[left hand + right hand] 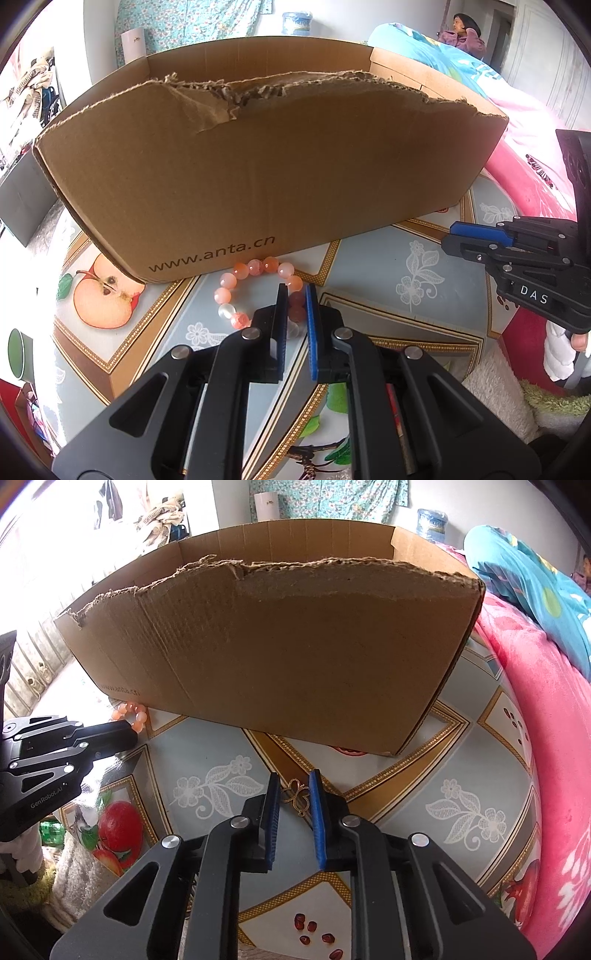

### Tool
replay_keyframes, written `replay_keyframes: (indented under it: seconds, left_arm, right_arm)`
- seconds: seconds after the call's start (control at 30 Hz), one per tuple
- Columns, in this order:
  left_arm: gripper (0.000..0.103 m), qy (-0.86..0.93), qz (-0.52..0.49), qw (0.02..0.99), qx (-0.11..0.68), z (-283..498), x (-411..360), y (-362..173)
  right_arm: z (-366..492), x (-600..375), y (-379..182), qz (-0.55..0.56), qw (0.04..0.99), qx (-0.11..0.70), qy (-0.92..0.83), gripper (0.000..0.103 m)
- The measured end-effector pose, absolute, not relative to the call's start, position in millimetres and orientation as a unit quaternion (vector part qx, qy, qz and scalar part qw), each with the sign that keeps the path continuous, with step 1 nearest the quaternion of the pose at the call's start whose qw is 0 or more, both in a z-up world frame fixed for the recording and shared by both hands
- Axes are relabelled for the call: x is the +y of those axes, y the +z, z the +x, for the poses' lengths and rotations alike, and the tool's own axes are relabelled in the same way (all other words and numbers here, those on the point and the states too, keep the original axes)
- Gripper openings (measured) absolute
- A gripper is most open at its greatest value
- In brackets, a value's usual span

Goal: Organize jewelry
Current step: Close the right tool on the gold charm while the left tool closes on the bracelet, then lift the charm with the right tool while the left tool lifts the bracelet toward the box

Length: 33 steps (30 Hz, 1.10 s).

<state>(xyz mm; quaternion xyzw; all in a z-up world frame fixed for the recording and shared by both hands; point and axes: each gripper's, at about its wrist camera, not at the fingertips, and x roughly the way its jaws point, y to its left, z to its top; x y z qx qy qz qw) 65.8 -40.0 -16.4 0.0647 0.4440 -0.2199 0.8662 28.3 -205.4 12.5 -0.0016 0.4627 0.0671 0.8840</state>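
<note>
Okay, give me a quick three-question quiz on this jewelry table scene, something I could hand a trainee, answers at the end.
1. True or false: the bead bracelet lies inside the cardboard box.
2. Which gripper has a small gold butterfly-shaped pendant between its fingers?
A. left gripper
B. right gripper
C. neither
3. Fill in: the box's near wall has a ______ top edge.

Key
1. False. It lies on the patterned tablecloth, just in front of the box, with the left gripper closed on its near side.
2. B. The pendant sits between the right gripper's blue pads.
3. Torn (ragged).
</note>
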Motion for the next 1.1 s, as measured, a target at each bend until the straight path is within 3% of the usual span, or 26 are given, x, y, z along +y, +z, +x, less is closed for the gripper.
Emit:
replay_keyframes:
  seconds: [1.1]
  left_arm:
    - [0.009,-0.213,0.072,0.866,0.447,69.0,-48.4,-14.4]
  right_arm:
    - [39.7,-221.5,21.9,0.061,0.886,0.452,0.078,0.016]
